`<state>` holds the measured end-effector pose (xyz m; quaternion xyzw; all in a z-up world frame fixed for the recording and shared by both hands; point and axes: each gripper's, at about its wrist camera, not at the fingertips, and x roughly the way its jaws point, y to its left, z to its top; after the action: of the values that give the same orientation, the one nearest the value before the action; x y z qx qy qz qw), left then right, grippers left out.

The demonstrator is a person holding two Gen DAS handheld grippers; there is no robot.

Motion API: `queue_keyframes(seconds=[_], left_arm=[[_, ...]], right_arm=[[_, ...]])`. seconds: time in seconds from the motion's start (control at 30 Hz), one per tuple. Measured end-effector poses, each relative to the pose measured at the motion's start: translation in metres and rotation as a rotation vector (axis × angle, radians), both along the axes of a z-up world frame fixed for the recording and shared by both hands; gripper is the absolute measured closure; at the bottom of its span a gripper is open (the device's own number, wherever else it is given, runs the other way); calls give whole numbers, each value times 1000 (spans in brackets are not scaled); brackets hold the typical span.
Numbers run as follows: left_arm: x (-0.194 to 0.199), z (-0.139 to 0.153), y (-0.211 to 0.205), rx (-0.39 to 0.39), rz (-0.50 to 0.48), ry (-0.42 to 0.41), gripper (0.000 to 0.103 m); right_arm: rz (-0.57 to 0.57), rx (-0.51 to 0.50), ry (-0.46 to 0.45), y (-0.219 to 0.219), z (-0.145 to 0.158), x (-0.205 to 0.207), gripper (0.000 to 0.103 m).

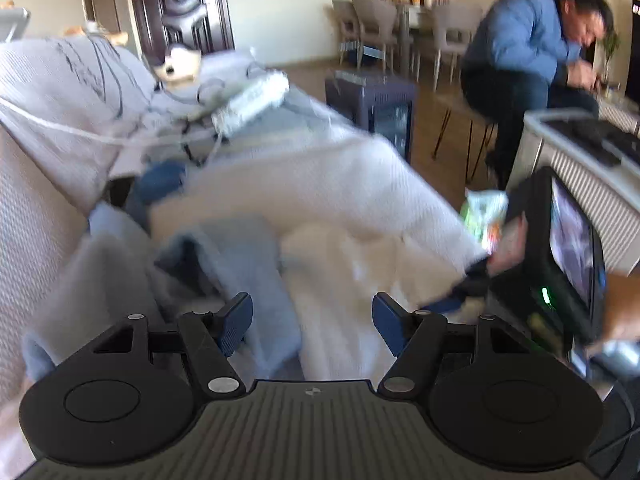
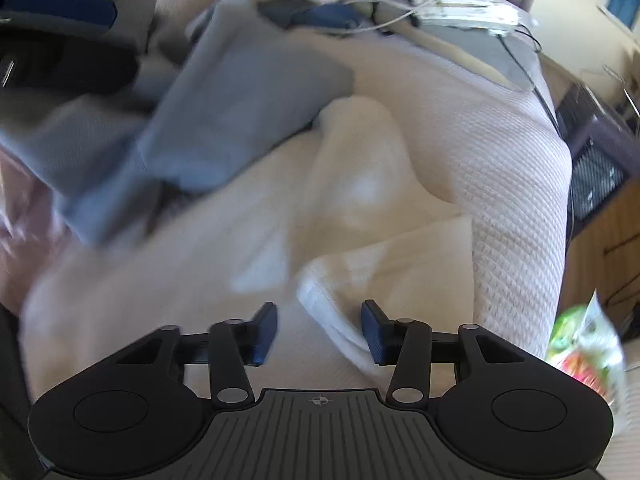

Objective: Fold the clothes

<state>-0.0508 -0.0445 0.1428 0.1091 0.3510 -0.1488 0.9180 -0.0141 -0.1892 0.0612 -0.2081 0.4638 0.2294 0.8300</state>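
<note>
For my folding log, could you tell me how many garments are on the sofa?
2: a grey-blue garment lying crumpled toward the backrest, and a white garment beside it nearer the front edge. Others may be hidden.

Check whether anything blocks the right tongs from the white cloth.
Nothing visible does. The right tongs are open just above the white cloth, its folded edge between the fingers. The blue-grey garment lies farther off, to the left.

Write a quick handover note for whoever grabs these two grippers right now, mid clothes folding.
Left gripper: open, holding nothing, above the grey-blue garment.
Right gripper: open, holding nothing, an edge of the white garment between its fingers.
Both garments lie crumpled and unfolded side by side on the white-covered sofa.
Done: no fold visible.
Left: flatten and fold both pieces. Probably start with the white one, since the right gripper is already on its edge.
</note>
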Motion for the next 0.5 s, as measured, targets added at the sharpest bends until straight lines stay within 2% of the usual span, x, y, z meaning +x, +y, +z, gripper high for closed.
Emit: queue_keyframes(seconds=[0.03, 0.07, 0.1, 0.23, 0.37, 0.4, 0.5], left_arm=[[-1, -6, -1, 4, 0, 17, 39], [-1, -11, -1, 7, -3, 35, 39], [-1, -16, -1, 9, -5, 52, 39], [-3, -33, 2, 34, -3, 102, 39], [-1, -41, 6, 39, 9, 123, 39], [-1, -42, 6, 40, 8, 127, 39], [-3, -47, 4, 50, 5, 145, 39]], right_arm=[[2, -6, 4, -2, -2, 4, 79], [-4, 2, 9, -7, 0, 6, 89], [-23, 16, 8, -13, 5, 9, 95], [-138, 48, -108, -46, 38, 27, 95], [-332, 83, -185, -89, 63, 55, 96], [-384, 101, -190, -101, 66, 61, 96], [-498, 208, -117, -124, 60, 75, 95]])
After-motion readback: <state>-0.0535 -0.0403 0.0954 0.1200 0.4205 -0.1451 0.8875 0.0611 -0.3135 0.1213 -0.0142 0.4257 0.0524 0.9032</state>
